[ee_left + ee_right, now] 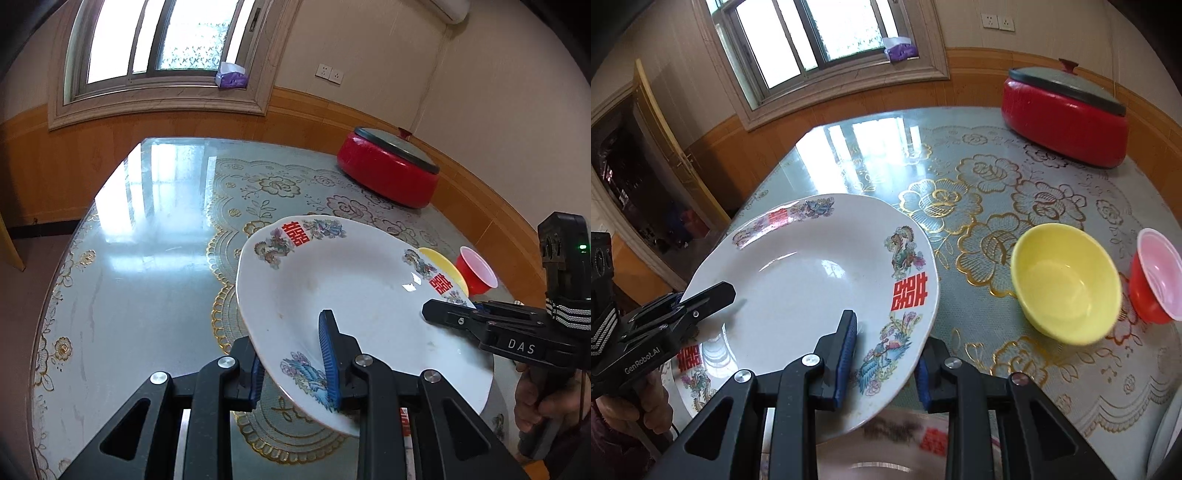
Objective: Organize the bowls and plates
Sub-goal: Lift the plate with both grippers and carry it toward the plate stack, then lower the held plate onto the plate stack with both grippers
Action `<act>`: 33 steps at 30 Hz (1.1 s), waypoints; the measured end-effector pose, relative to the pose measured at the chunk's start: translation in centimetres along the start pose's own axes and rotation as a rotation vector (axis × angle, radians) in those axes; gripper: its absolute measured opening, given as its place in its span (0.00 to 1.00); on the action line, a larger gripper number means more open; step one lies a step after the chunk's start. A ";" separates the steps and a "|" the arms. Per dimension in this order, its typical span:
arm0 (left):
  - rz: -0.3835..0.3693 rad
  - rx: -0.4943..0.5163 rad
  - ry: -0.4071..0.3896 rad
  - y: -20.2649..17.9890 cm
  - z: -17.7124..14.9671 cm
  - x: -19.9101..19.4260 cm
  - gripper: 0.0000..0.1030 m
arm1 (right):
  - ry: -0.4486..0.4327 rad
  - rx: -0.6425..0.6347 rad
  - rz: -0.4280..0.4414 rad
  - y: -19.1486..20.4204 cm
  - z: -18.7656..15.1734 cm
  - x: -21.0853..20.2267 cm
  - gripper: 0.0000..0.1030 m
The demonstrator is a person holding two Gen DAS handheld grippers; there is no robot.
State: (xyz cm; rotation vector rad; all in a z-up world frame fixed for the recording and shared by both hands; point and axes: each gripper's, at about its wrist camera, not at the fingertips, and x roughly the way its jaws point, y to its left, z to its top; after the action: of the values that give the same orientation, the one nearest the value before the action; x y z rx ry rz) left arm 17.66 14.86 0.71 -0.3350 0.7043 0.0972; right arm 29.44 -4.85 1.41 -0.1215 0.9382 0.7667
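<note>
A white plate [354, 295] with red characters and dragon patterns is held above the table. My left gripper [291, 369] is shut on its near rim. My right gripper [443, 314] comes in from the right and clamps the opposite rim. In the right wrist view the same plate [812, 273] sits between my right gripper's [886, 362] blue pads, and the left gripper [713, 295] grips its left edge. A second patterned plate [698, 373] lies below it. A yellow bowl [1065, 280] stands to the right; it also shows in the left wrist view [443, 264].
A red plastic cup [1156, 277] stands beside the yellow bowl. A red pot with a grey lid [1067, 114] sits at the table's far right. The glass table [155, 229] has a floral cloth. Another dish [905, 454] lies blurred below my right gripper.
</note>
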 end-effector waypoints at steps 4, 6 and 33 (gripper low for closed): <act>-0.022 0.025 -0.021 -2.1 -0.9 -2.0 0.27 | -0.029 0.011 -0.008 -0.5 -1.6 -2.9 0.27; -0.037 0.037 -0.028 -3.2 -1.5 -2.9 0.27 | -0.044 0.020 -0.012 -0.7 -2.6 -4.4 0.27; -0.127 0.134 0.078 -11.5 -10.4 -4.8 0.31 | -0.019 0.094 -0.037 -4.7 -13.7 -10.1 0.27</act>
State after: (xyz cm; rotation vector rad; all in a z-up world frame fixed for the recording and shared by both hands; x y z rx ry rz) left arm 9.83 0.67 -0.49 -0.2552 0.7612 -0.0840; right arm 19.51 -19.40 -0.23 -0.0493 0.9494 0.6870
